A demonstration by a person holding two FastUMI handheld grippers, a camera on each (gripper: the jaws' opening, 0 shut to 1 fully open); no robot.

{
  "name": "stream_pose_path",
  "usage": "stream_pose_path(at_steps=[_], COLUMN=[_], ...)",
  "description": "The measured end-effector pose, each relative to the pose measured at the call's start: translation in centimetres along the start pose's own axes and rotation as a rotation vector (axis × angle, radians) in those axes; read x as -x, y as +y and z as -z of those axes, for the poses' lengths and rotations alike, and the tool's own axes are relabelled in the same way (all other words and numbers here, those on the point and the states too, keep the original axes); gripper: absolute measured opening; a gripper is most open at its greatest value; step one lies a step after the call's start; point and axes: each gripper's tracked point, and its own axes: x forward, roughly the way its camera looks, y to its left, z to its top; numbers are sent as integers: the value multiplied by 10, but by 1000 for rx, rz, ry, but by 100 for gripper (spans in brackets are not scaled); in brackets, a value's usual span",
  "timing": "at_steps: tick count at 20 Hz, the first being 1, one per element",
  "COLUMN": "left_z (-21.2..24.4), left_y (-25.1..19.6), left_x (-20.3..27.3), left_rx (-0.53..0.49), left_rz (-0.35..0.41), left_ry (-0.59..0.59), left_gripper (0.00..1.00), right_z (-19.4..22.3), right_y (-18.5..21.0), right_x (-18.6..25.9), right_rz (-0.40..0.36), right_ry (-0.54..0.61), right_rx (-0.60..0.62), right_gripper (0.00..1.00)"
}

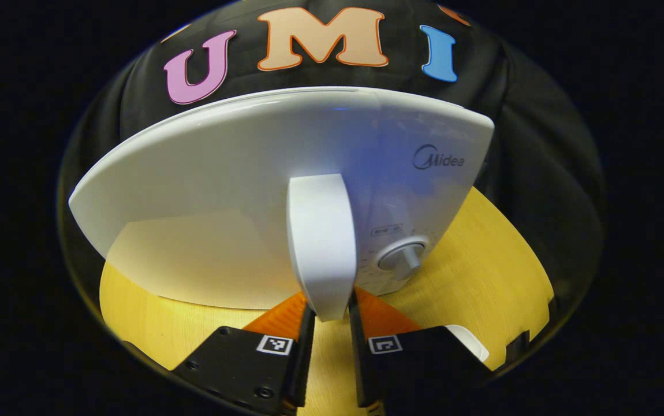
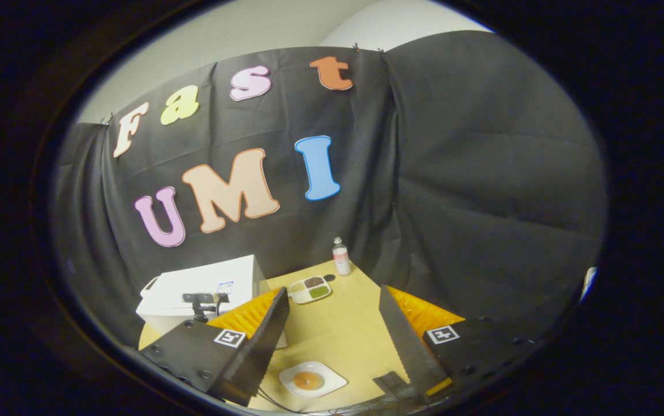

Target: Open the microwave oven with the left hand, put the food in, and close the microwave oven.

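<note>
White "Midea" microwave [image 1: 222, 190]; left gripper [image 1: 329, 323] clamps door handle [image 1: 321, 242]. Right gripper [image 2: 335, 346] wide, over plate w/ food [image 2: 312, 380].

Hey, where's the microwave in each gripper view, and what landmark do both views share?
Left gripper view: the microwave spans the centre, its handle between the left gripper fingers.
Right gripper view: it sits lower left, on the table behind the right gripper's left finger.
Shared landmark: the wooden table.
</note>
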Motion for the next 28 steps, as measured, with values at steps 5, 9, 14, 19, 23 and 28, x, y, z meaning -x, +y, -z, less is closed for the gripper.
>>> stream_pose_path(at_steps=[5,9,14,19,23,28], left_z=[0,2,3,2,2,45], left_y=[-1,-1,0,-1,-1,3], left_x=[0,2,3,7,10,59], left_rx=[25,27,37,56,80,39], left_rz=[-15,-2,-1,16,-2,-11], left_ry=[15,19,11,-22,-26,-19], left_gripper=[24,19,16,11,9,5], right_z=[3,10,18,28,38,44], right_y=[3,3,0,-2,-6,-10], right_x=[1,3,10,18,16,4], right_rz=[-17,-34,-45,-55,-59,-72], right_ry=[1,22,38,59,86,109], right_rx=[-9,-38,-26,0,23,36], right_gripper=[97,97,97,98,98,97])
